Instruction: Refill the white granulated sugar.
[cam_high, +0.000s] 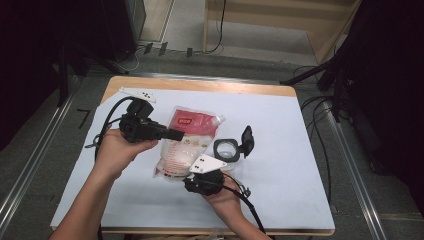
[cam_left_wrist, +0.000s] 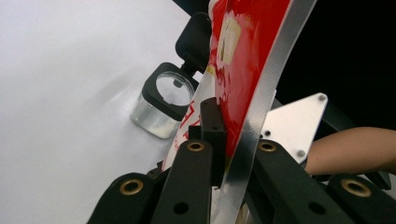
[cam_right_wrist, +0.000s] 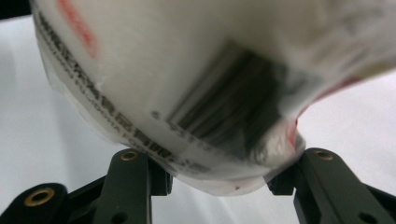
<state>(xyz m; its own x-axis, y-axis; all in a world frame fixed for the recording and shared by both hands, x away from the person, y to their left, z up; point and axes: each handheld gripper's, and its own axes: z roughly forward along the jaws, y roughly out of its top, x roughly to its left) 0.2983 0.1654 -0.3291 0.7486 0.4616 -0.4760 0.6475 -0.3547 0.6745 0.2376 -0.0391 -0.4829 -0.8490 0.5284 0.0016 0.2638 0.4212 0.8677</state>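
Note:
A white plastic bag (cam_high: 182, 142) with a red top lies tilted over the middle of the white sheet. My left gripper (cam_high: 177, 135) comes in from the left and is shut on the bag's flat sealed edge (cam_left_wrist: 243, 56); in the left gripper view my left gripper (cam_left_wrist: 233, 140) pinches that edge. My right gripper (cam_high: 190, 172) sits at the bag's near end under its grey plate (cam_high: 207, 163). In the right gripper view the barcoded bottom of the bag (cam_right_wrist: 196, 79) bulges down between the jaws of my right gripper (cam_right_wrist: 219, 172), touching both.
A clear square jar (cam_high: 226, 148) with a black rim stands right of the bag, its black flip lid (cam_high: 247, 139) hanging open; the jar (cam_left_wrist: 161, 100) also appears beyond the bag. A white strip (cam_high: 137, 93) lies at the table's far left. Cables trail off the right side.

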